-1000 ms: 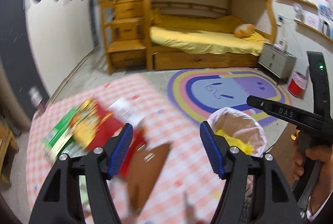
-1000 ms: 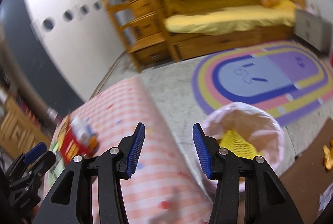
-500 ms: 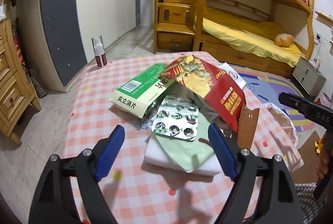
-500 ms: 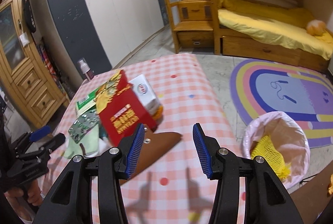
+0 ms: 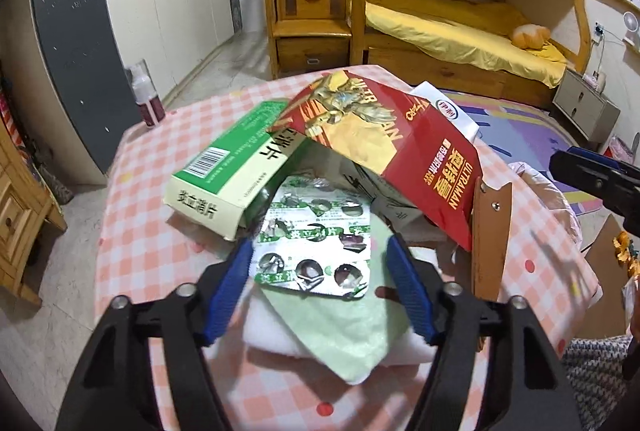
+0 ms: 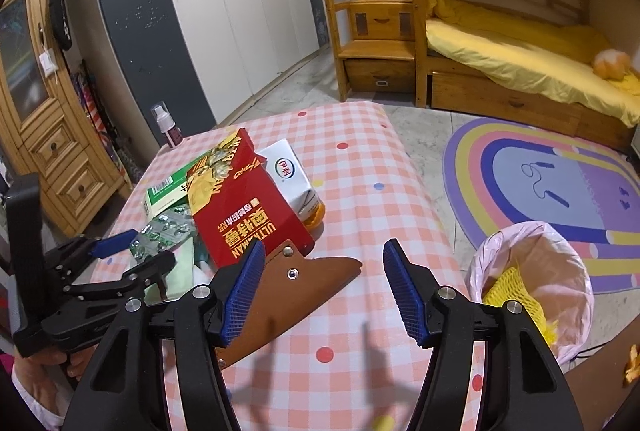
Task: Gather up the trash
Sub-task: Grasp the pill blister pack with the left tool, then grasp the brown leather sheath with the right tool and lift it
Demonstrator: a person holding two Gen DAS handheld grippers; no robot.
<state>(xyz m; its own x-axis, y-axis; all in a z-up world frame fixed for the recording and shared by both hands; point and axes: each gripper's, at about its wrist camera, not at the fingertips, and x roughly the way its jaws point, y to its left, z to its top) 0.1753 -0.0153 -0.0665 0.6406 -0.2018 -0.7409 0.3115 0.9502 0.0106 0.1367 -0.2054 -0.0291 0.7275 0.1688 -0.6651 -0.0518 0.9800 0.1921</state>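
A: Left gripper (image 5: 320, 291)?
B: Fingers fairly wide, just been closing a little, straddling one foil blister pack (image 5: 316, 255) on a pale green sheet; pads not pressing.

A: Right gripper (image 6: 324, 295)?
B: Fingers apart, just been opening, empty; one brown leather sheath (image 6: 296, 291) under the left finger.

A: Labels?
B: One red box (image 5: 400, 147) reading "ULTRAMAN", beyond the left fingers; one green carton (image 5: 232, 171), barcode showing.

A: Bin?
B: One pink-lined bin (image 6: 536, 283), off the counter (image 6: 360, 191), right of the right fingers.
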